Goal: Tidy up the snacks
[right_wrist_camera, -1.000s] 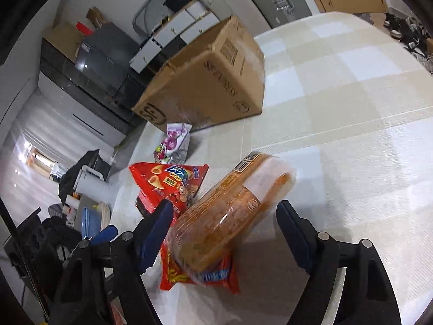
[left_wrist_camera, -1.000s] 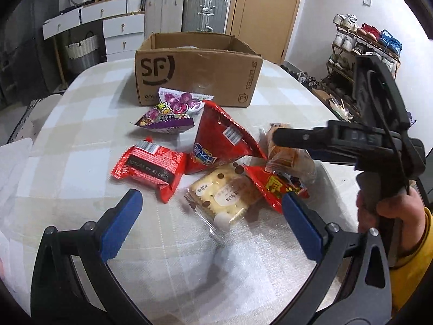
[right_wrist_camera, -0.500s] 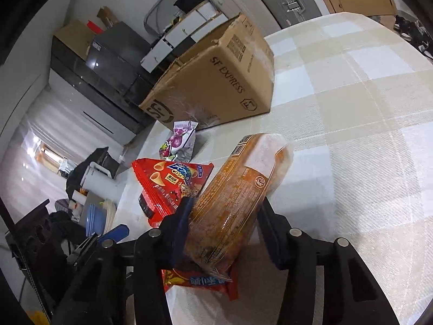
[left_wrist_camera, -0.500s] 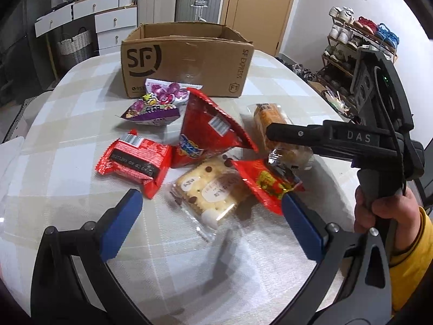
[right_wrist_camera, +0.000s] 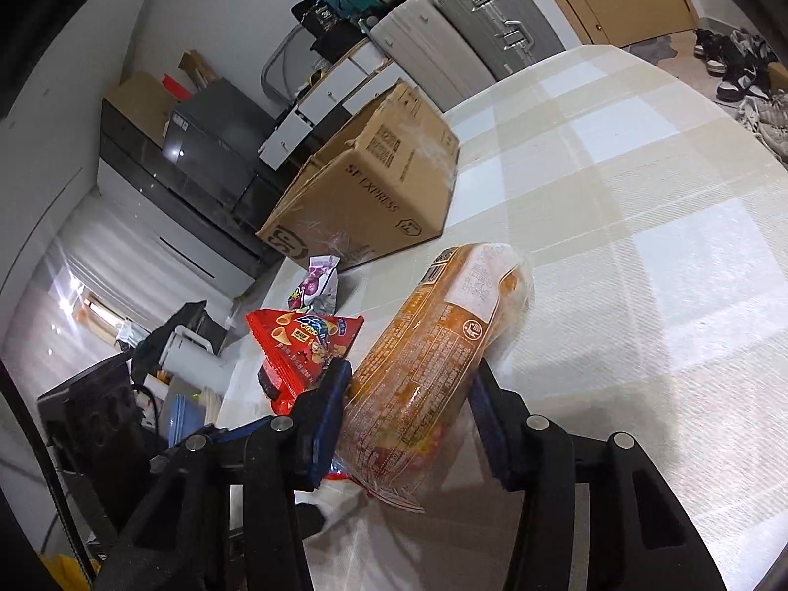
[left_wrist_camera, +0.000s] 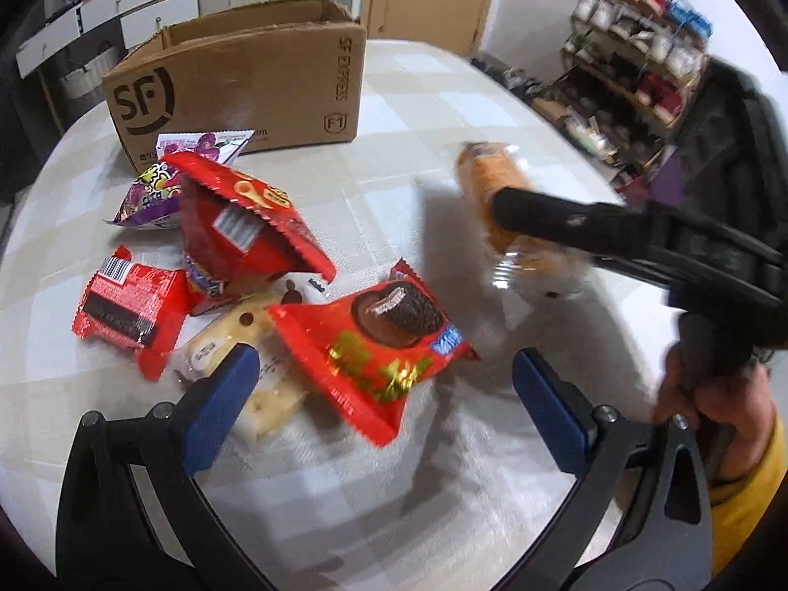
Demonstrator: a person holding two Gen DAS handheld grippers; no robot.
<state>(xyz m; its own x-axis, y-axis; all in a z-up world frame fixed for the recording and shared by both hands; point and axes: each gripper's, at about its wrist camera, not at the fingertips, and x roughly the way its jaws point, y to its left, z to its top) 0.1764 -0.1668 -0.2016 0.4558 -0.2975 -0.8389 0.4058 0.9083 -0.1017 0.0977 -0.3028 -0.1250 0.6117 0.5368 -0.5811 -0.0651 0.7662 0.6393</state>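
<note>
My right gripper [right_wrist_camera: 409, 384] is shut on an orange bread packet [right_wrist_camera: 443, 344], its blue pads pressing both sides. In the left wrist view that packet [left_wrist_camera: 485, 177] hangs above the table, with its shadow below. My left gripper [left_wrist_camera: 384, 364] stands open just over a red chocolate-cookie packet [left_wrist_camera: 344, 340], not touching it. Left of it lie a pale biscuit packet [left_wrist_camera: 236, 335], a red wafer packet [left_wrist_camera: 128, 310], a red triangular crisp bag [left_wrist_camera: 236, 226] and a purple sweet bag [left_wrist_camera: 157, 187]. The open cardboard box [left_wrist_camera: 236, 74] stands behind them.
A hand in a yellow sleeve [left_wrist_camera: 729, 394] holds the right gripper's handle at the right. The checked tablecloth [right_wrist_camera: 665, 256] runs to the table's round edge. A shoe rack [left_wrist_camera: 635, 64] stands beyond the table, suitcases [right_wrist_camera: 492, 19] and drawers behind the box.
The right jaws closed on the orange packet and raised it off the table. The left gripper moved right and down, so the cookie packet now lies between its fingers.
</note>
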